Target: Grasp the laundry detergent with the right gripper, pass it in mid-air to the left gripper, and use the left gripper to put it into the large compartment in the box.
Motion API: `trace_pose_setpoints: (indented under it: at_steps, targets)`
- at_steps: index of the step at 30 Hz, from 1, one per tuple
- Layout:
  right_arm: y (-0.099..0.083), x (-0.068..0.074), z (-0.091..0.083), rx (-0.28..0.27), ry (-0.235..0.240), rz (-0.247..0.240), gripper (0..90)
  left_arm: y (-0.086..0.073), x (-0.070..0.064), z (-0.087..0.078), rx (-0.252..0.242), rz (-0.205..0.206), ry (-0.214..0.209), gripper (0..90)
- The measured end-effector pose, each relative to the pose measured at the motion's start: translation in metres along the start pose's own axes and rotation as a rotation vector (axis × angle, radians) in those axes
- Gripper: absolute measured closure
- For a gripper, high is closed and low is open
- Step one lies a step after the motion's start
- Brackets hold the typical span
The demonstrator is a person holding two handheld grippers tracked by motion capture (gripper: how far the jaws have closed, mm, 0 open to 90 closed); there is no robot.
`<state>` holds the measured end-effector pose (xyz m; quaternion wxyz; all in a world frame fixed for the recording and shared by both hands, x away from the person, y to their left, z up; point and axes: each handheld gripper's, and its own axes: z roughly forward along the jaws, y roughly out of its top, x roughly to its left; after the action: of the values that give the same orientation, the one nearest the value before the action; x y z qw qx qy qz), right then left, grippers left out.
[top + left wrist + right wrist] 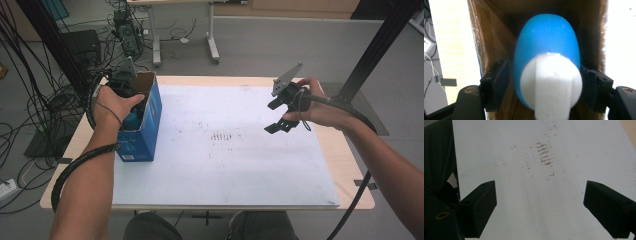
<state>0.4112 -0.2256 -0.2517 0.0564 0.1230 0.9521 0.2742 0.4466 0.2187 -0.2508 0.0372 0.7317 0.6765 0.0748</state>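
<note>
- Blue-and-white object (547, 42) sits inside the blue cardboard box (150, 120), which stands at the table's left side on the white sheet (225, 165).
- Left gripper (544, 85) reaches into the box's open top; its jaws sit either side of the object's white end, right jaw touching, left jaw just beside it.
- Scuff marks (222, 136) at mid-sheet.
- Right gripper (281, 115) hovers above the sheet's right part, jaws wide apart, holding nothing.

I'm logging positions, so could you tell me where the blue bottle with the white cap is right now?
The blue bottle sits inside the open cardboard box at the table's left side, between the jaws of the left gripper.
</note>
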Motion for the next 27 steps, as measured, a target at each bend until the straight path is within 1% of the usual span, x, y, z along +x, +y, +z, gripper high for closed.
trace_pose_setpoints:
  at_steps: [4, 6, 9, 13, 15, 17, 21, 22, 23, 24, 26, 27]
  targets:
    - [0.001, 0.000, 0.001, -0.008, 0.003, 0.006, 11.4, -0.002, -0.003, -0.008, -0.005, 0.007, 0.011, 29.3]
    - [0.000, -0.001, 0.002, -0.010, 0.002, 0.013, 11.3, -0.004, -0.004, -0.014, -0.006, 0.020, 0.014, 29.1]
    - [-0.002, -0.002, 0.003, -0.009, 0.001, 0.022, 11.3, -0.007, -0.006, -0.023, -0.017, 0.025, 0.022, 28.8]
    - [-0.003, -0.003, 0.003, -0.004, -0.008, 0.035, 11.3, -0.007, -0.007, -0.039, -0.040, 0.030, 0.029, 27.2]
    - [-0.004, -0.004, 0.003, 0.000, -0.015, 0.044, 11.3, -0.007, -0.010, -0.046, -0.060, 0.032, 0.018, 24.4]
    - [-0.004, -0.005, 0.003, 0.008, -0.019, 0.052, 11.3, -0.004, -0.016, -0.052, -0.072, 0.045, 0.006, 22.9]
    - [-0.004, -0.008, 0.004, 0.024, -0.024, 0.062, 11.3, 0.003, -0.034, -0.059, -0.093, 0.083, -0.019, 20.9]
    - [-0.004, -0.008, 0.004, 0.028, -0.025, 0.063, 11.3, 0.006, -0.041, -0.060, -0.100, 0.090, -0.023, 20.7]
    - [-0.003, -0.009, 0.005, 0.029, -0.027, 0.067, 11.3, 0.007, -0.044, -0.060, -0.101, 0.099, -0.029, 20.4]
    - [-0.003, -0.009, 0.005, 0.032, -0.027, 0.068, 11.3, 0.010, -0.051, -0.059, -0.102, 0.116, -0.039, 20.0]
    - [-0.002, -0.010, 0.006, 0.038, -0.028, 0.065, 11.4, 0.015, -0.059, -0.058, -0.113, 0.131, -0.045, 19.0]
    - [-0.002, -0.010, 0.006, 0.041, -0.025, 0.062, 11.3, 0.018, -0.064, -0.057, -0.119, 0.141, -0.060, 19.1]
